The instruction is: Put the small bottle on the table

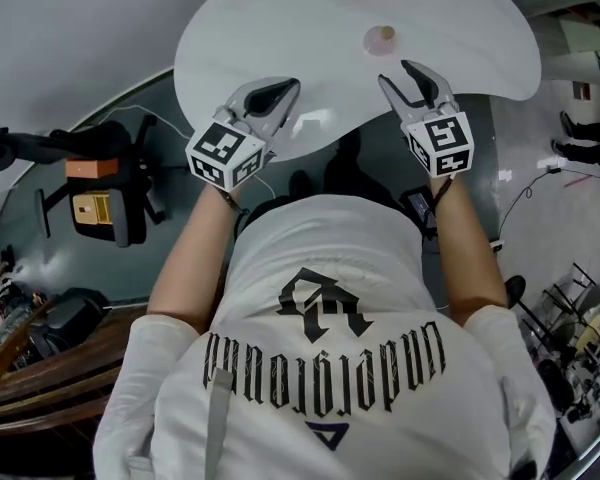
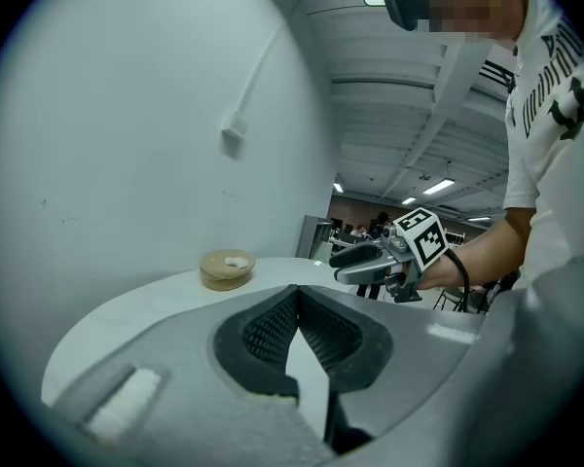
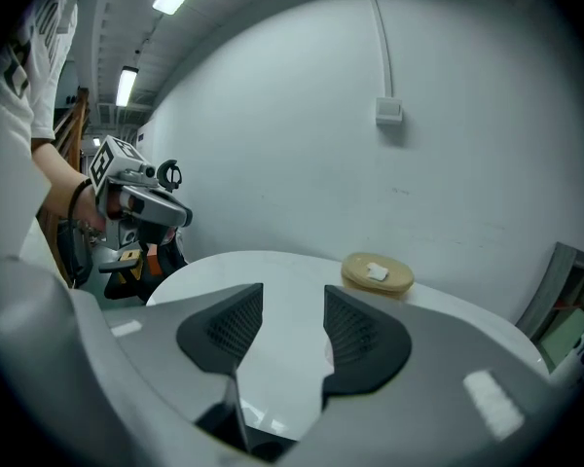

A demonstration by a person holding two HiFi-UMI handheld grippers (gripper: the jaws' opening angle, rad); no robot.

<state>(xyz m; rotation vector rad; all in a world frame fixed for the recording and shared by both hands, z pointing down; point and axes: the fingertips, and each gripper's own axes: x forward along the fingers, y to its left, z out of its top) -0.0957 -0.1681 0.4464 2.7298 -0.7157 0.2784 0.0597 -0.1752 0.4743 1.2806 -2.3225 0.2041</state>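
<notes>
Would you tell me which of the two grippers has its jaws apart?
The right gripper: its jaws stand apart, empty; the left gripper has them touching at the tips.

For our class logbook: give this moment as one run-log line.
left gripper: shut, empty | right gripper: open, empty | small bottle: on table

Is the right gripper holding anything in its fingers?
No, the right gripper's fingers stand apart, with only the white table showing between them.

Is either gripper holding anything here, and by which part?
Nothing is held: left gripper shut and empty, right gripper open and empty; the small bottle sits apart on the table.
</notes>
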